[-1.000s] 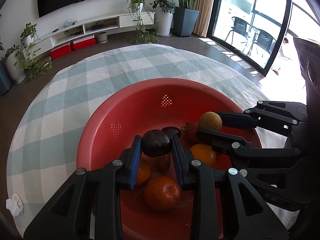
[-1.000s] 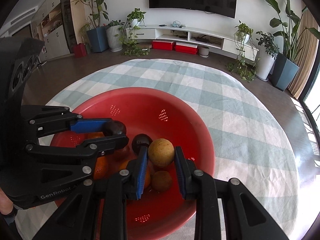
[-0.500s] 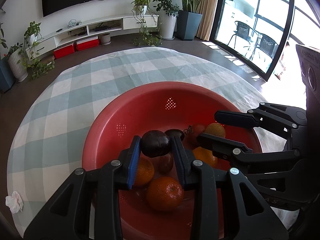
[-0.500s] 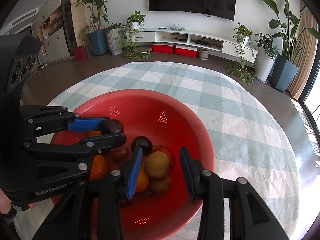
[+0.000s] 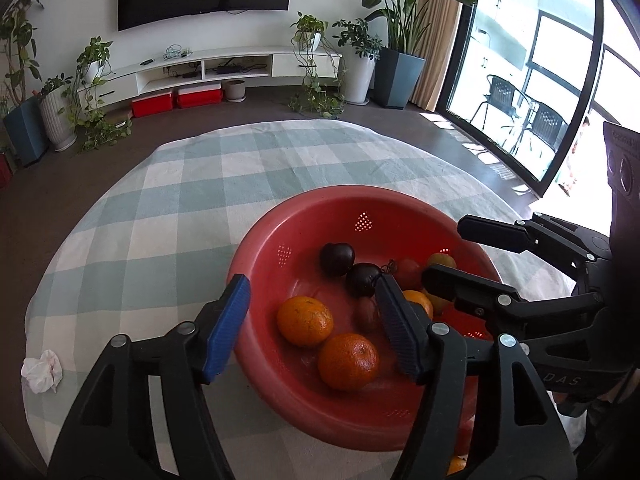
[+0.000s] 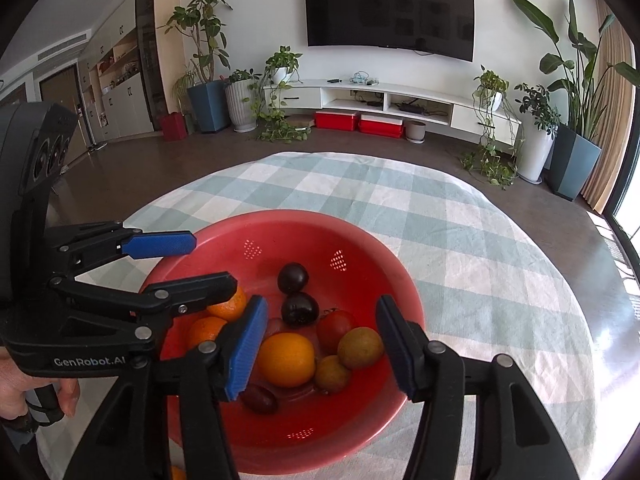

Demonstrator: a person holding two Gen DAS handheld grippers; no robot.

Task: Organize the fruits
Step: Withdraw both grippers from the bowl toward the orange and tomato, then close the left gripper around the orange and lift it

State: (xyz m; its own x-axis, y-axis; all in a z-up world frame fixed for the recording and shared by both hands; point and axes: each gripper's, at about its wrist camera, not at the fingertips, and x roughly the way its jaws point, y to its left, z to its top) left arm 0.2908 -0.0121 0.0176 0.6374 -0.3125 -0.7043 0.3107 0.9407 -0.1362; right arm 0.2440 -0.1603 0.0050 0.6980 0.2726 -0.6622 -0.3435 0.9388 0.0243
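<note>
Fruits (image 6: pixel 285 359) loose in red bowl (image 6: pixel 384 256) on checked bench (image 6: pixel 480 248). Left gripper (image 5: pixel 312 320) fingers just spread, empty, over bowl's near rim. Right gripper (image 6: pixel 320 344) fingers just parted, gripping nothing, above fruits.

Bowl (image 6: pixel 404 280) on counter (image 6: pixel 460 240), near front edge. Inside — two plums (image 6: pixel 293 277) toward far wall, tomato (image 6: pixel 335 326) behind two brownish fruits (image 6: pixel 360 347) at right, oranges (image 6: pixel 285 359) at centre and left. Crumpled tissue (image 5: pixel 41 370) on counter — well left of bowl.
</note>
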